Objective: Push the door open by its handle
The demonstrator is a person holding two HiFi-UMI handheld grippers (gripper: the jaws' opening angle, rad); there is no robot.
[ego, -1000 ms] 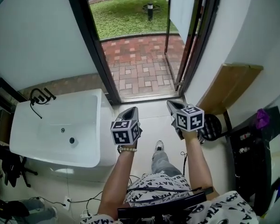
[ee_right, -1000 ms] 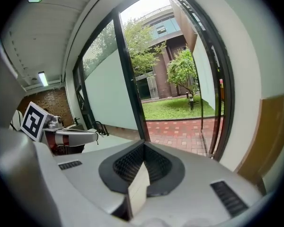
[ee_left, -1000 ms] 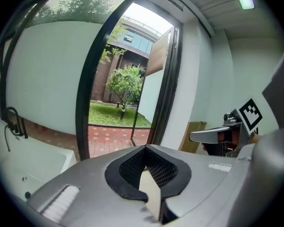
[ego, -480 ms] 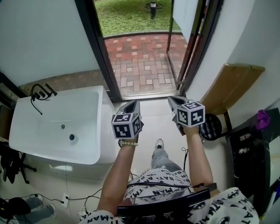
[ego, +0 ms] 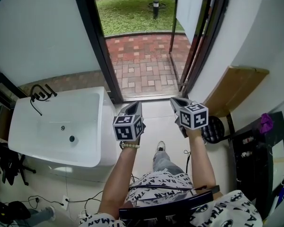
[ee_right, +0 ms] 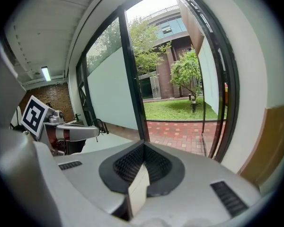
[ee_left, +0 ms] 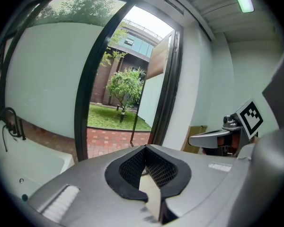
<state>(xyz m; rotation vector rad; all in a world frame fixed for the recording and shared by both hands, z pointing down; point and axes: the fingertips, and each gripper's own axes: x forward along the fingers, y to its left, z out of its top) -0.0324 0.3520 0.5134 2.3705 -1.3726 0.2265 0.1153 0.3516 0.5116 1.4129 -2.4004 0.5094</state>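
1. The white-panelled door (ego: 187,4) in its black frame is swung outward at one o'clock, above red brick paving (ego: 142,65); I can't make out its handle.
2. My left gripper (ego: 131,107), at six o'clock, has its jaws pressed together and empty.
3. My right gripper (ego: 179,102), beside it, is likewise closed on nothing.

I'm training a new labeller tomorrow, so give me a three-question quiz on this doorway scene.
1. True or false: the door stands open onto the brick paving.
2. Which lies to the left of the left gripper? A) cardboard B) white sink C) purple cloth
3. Fill in: the jaws of the right gripper are ____.

Key: 1 true; 2 B; 3 shut, with nothing between them.
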